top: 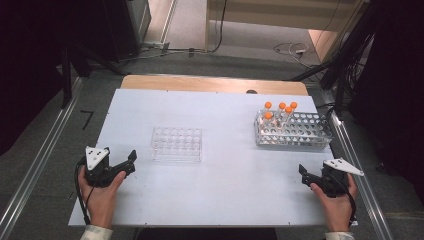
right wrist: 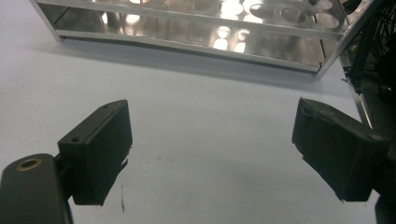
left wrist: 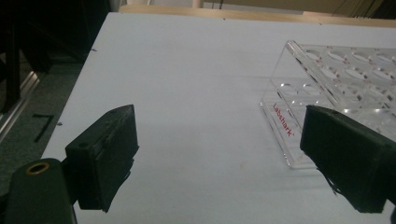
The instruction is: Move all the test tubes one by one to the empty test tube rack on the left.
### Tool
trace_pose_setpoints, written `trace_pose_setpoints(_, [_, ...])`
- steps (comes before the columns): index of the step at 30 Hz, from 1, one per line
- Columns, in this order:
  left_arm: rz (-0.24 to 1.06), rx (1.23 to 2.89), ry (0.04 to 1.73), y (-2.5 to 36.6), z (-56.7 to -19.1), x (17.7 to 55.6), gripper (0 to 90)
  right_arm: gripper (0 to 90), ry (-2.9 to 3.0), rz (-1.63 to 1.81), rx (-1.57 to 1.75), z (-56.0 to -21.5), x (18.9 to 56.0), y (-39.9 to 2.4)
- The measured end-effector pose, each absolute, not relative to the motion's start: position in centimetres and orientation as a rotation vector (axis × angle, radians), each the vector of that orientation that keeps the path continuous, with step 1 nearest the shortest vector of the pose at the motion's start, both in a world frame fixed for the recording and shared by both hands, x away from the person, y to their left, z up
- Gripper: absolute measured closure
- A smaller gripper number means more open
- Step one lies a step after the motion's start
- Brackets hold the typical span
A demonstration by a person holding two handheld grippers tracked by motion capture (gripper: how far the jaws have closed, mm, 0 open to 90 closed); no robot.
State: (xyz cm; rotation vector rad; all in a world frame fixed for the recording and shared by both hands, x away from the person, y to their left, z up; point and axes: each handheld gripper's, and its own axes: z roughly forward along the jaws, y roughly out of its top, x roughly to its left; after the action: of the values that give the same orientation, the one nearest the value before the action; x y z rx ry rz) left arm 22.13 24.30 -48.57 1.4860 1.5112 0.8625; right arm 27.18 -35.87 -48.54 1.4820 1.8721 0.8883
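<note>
Left tool at lower left of high view, jaws wide apart, nothing between. Right tool at lower right, jaws wide apart too, nothing held.

Orange-capped tubes stand bunched at left end of metal rack, upper right of table. Clear plastic rack sits mid-table, no tubes in it, near left tool.

Likely risks:
- tubes close together, so jaw may bump neighbour and tip it
- smooth tube may slip from weak grip
- clear rack looks light, may slide if poked
- holes hard to see, so tube may miss
</note>
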Motion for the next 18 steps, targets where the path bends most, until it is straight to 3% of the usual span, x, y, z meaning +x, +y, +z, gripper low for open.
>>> trace_pose_setpoints(18, [0.844, 1.454, 1.513, 25.0, -48.7, 22.3, 11.5, 11.7, 1.867, 0.961, 1.433, -47.1, 28.4, -34.8])
